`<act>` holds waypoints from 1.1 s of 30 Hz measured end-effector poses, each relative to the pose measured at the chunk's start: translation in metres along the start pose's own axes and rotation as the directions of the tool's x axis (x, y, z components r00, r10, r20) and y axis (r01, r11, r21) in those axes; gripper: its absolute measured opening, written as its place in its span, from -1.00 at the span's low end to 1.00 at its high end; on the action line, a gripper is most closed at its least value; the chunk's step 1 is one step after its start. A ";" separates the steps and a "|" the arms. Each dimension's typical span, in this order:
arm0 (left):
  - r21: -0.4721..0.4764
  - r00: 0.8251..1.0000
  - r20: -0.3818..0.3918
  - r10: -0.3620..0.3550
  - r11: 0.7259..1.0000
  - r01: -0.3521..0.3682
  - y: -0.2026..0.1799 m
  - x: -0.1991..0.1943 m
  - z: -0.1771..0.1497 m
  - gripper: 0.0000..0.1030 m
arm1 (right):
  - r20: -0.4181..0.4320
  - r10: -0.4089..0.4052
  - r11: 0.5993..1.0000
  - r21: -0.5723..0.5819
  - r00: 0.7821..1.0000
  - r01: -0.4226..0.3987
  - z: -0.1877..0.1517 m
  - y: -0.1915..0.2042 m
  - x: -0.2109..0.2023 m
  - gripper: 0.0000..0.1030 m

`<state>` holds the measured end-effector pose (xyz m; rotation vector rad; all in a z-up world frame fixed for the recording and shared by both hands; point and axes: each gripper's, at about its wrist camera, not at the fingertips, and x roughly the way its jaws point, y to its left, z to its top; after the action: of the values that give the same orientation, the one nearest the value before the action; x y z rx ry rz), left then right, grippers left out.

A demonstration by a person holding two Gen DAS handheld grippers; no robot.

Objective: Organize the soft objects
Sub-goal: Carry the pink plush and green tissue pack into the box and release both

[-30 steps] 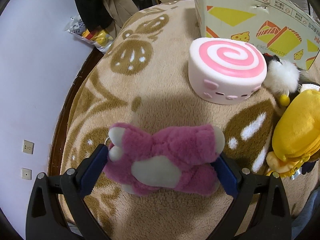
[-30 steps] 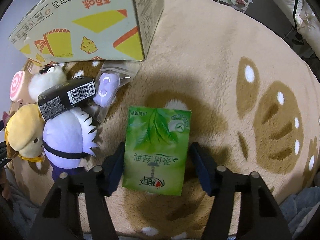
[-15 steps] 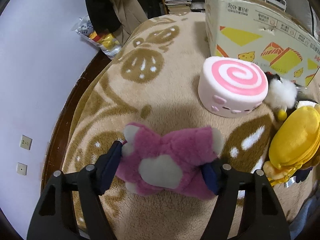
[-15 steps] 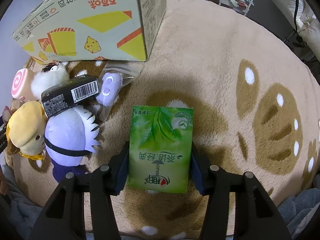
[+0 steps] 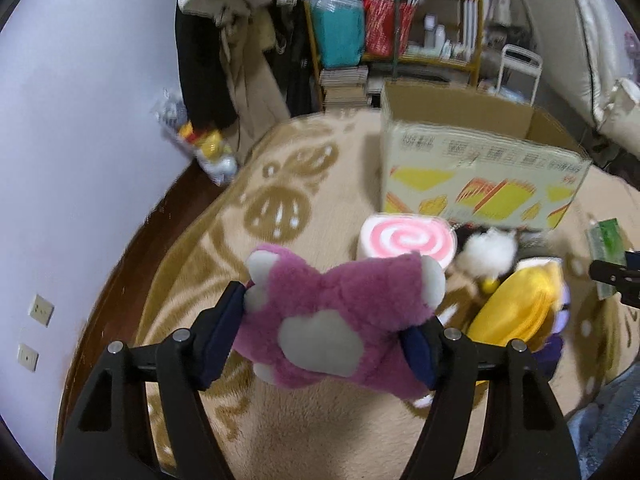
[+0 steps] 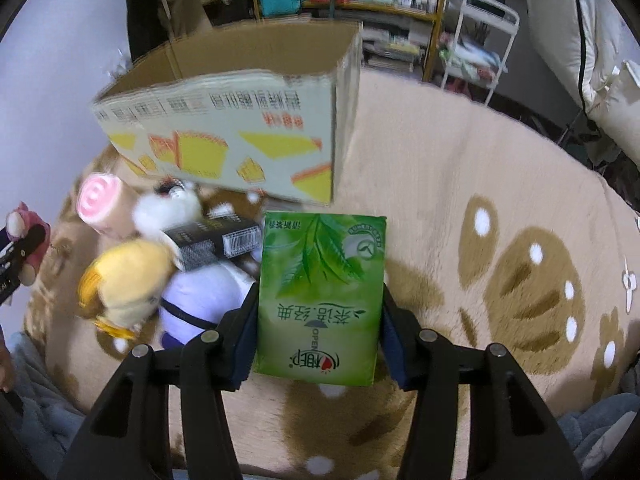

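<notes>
A pink plush toy with white paws hangs above the beige blanket, and my left gripper is shut on its sides. My right gripper is shut on a green tissue pack, also held off the blanket. Beyond both stands an open cardboard box with yellow prints. In the left wrist view the right gripper's finger and the pack show at the right edge. At the left edge of the right wrist view I see the pink toy.
A pink swirl cushion, a white fluffy toy, a yellow plush, a purple-white plush and a black barcoded carton crowd the box's front. The blanket's dark wooden rim runs along the left. Shelves stand behind.
Both grippers closed on their things, the left on the pink toy and the right on the green pack. Both then rose and tilted up, bringing the box's open top and the shelves into view.
</notes>
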<state>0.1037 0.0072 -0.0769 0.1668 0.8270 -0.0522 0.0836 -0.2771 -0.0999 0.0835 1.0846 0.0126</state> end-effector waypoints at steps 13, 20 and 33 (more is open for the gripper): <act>0.082 0.942 0.321 -0.100 0.994 0.078 -0.034 -0.098 0.038 0.40 | 0.262 0.077 0.996 0.018 0.962 -0.084 0.030 0.011 -0.071 0.09; 0.113 0.919 0.376 -0.117 0.990 0.080 -0.046 -0.111 0.077 0.40 | 0.348 0.064 0.998 0.001 0.935 -0.069 0.055 0.016 -0.094 0.09; 0.056 0.918 0.367 -0.151 0.989 0.140 -0.058 -0.074 0.129 0.41 | 0.393 0.081 0.992 0.060 0.916 -0.113 0.107 -0.002 -0.083 0.09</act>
<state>0.1413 -0.0732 0.0562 0.1168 0.4589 -0.2296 0.1396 -0.2900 0.0231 0.2051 0.6794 0.0399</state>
